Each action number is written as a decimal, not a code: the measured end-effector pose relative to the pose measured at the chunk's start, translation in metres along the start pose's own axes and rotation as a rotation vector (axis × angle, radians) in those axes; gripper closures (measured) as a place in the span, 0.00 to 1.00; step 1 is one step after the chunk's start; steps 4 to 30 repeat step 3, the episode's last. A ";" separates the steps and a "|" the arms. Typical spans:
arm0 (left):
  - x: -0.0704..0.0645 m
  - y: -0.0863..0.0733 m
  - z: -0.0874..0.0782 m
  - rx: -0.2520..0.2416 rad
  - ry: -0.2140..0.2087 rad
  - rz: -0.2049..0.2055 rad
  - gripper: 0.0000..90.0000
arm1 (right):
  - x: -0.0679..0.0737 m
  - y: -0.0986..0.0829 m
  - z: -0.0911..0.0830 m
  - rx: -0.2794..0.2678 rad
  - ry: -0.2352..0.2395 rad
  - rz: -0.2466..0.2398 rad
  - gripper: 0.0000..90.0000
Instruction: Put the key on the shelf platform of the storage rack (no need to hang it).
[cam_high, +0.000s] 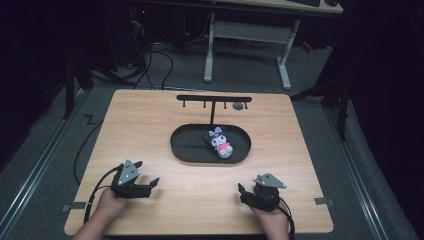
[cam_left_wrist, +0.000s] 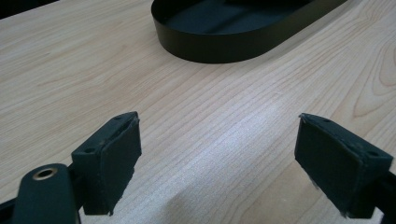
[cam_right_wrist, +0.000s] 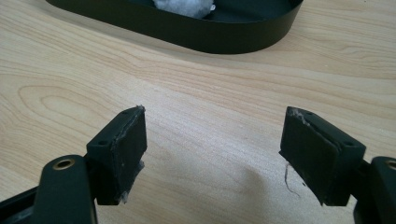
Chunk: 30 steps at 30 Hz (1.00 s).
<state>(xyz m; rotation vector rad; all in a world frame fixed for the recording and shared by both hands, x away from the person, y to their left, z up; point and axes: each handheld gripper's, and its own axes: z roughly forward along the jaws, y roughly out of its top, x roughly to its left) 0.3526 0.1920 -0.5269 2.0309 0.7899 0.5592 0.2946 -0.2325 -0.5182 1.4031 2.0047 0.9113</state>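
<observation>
A small plush doll (cam_high: 220, 142) with black ears, a white face and a pink body lies in the right half of a black oval tray (cam_high: 185, 148) at the table's middle. A white bit of the doll (cam_right_wrist: 184, 7) peeks over the tray wall (cam_right_wrist: 224, 37) in the right gripper view. My left gripper (cam_high: 150, 186) rests near the front left of the table, open, with bare wood between its pads (cam_left_wrist: 112, 158). My right gripper (cam_high: 243, 192) sits near the front right, also open and holding nothing. The tray wall (cam_left_wrist: 224, 46) lies ahead of the left jaws.
A black T-shaped rack (cam_high: 214, 100) with small hooks stands behind the tray, a grey round object (cam_high: 238, 106) beside it. The wooden table (cam_high: 150, 125) stands on dark carpet. A white desk frame (cam_high: 247, 45) and cables lie beyond.
</observation>
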 end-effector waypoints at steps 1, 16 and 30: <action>0.000 0.000 0.000 -0.001 0.000 0.001 0.17 | 0.000 0.000 0.000 0.000 0.000 0.001 0.25; 0.000 0.000 0.000 -0.002 -0.001 0.001 0.17 | 0.000 0.000 0.001 0.004 0.000 0.003 0.25; 0.000 0.000 0.000 -0.002 -0.001 0.001 0.17 | 0.000 0.000 0.001 0.004 0.000 0.003 0.25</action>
